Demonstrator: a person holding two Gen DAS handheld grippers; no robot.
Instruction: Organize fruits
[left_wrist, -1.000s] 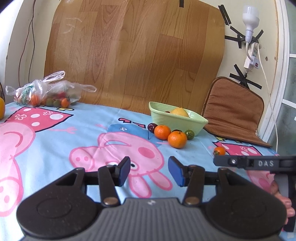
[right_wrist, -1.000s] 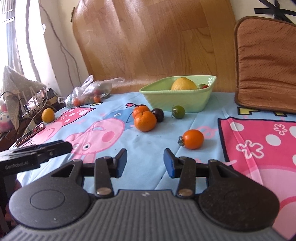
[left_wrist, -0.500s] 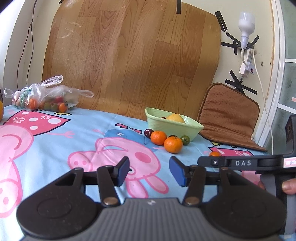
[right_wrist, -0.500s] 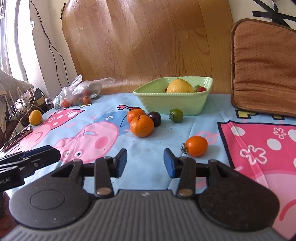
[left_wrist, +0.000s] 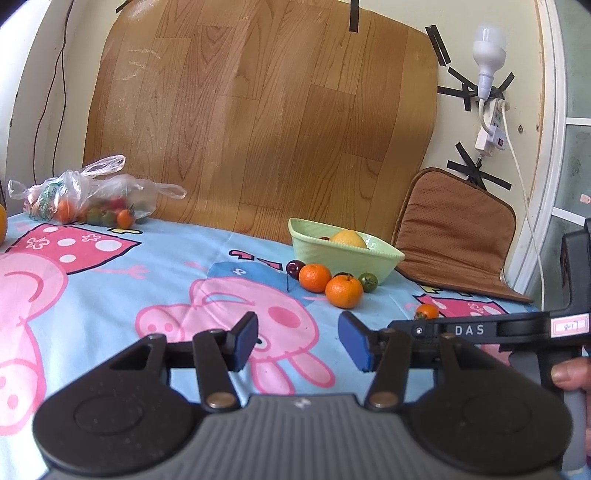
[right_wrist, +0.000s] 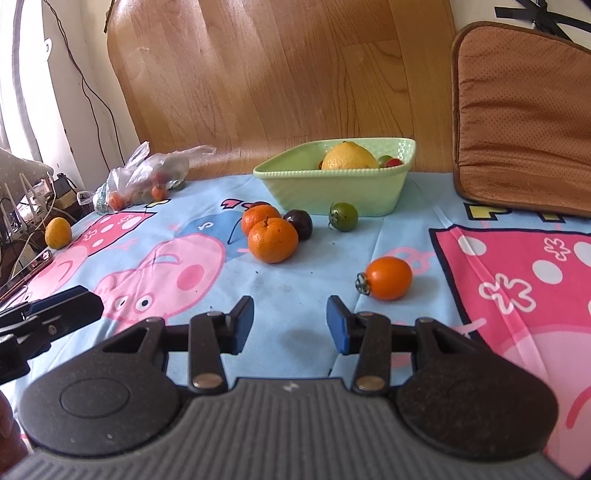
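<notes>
cartoon cloth (right_wrist: 303, 295), green bowl (right_wrist: 332, 188), loose fruit.

Home, cartoon tablecloth (left_wrist: 122, 295), seat cushion (left_wrist: 454, 229)

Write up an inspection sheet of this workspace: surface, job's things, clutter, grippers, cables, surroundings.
Surface: cartoon-pig tablecloth, flat.
Job's things: green bowl holds a yellow citrus; loose in front: two mandarins, dark plum, green tomato, orange tomato.
Clutter: plastic bag of small fruit; lone yellow fruit.
Grippers: left gripper and right gripper open, empty.
Cables: white cord down the wall.
Surroundings: wood-grain board, brown cushion.
</notes>
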